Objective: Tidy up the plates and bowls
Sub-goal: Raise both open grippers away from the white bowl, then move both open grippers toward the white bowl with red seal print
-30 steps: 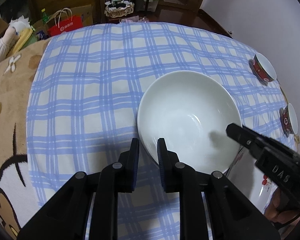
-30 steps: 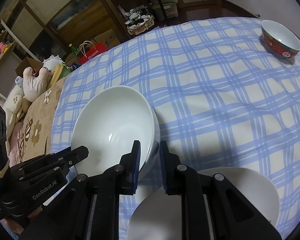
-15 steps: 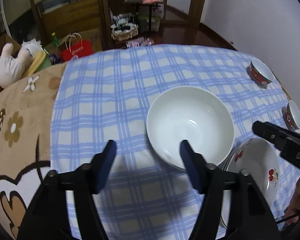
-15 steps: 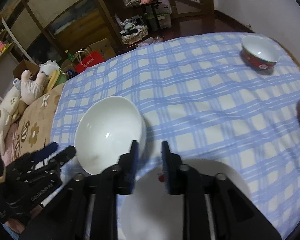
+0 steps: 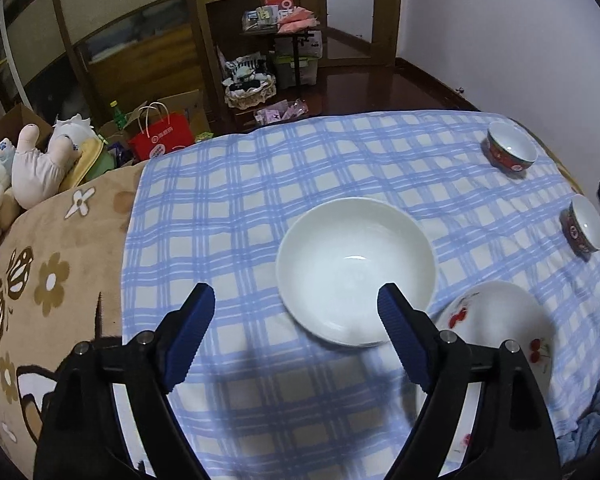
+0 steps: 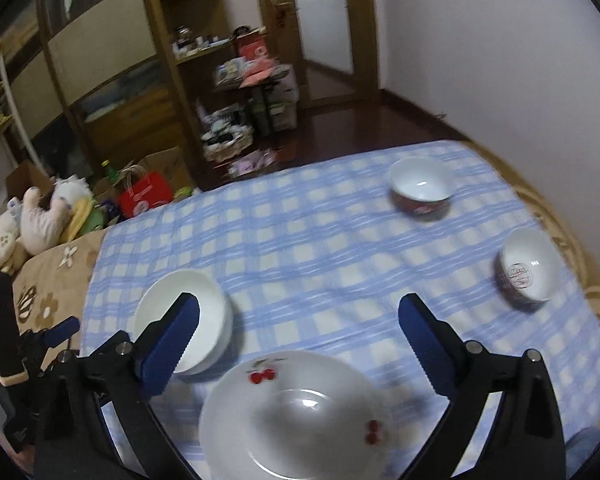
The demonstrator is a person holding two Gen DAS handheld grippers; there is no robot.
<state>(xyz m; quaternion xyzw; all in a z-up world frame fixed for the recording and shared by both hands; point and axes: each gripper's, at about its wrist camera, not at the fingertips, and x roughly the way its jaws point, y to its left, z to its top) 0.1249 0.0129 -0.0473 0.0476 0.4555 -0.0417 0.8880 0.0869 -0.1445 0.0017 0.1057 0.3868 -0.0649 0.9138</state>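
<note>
Here we hold our left tongs (image 5: 296, 312) spread wide above the checked cloth (image 5: 228, 216), their jaws having just been opening, with nothing pressed between the ribbed blue pads. The big white bowl (image 5: 356, 268) sits free on the cloth, partly framed by the left pads and touched by neither. Our right tongs (image 6: 300, 320) have likewise just been opening and stand wide and empty over the cherry plate (image 6: 296, 412), which lies just beside the bowl. Two small red-sided bowls (image 6: 420, 188) (image 6: 526, 270) stand well apart near the cloth's far right edge, leaving a broad bare stretch of cloth between them and the white bowl. The crockery is smooth, glossy and round; the cloth is soft, and a brown flowered blanket (image 5: 40, 280) borders its left edge.
</note>
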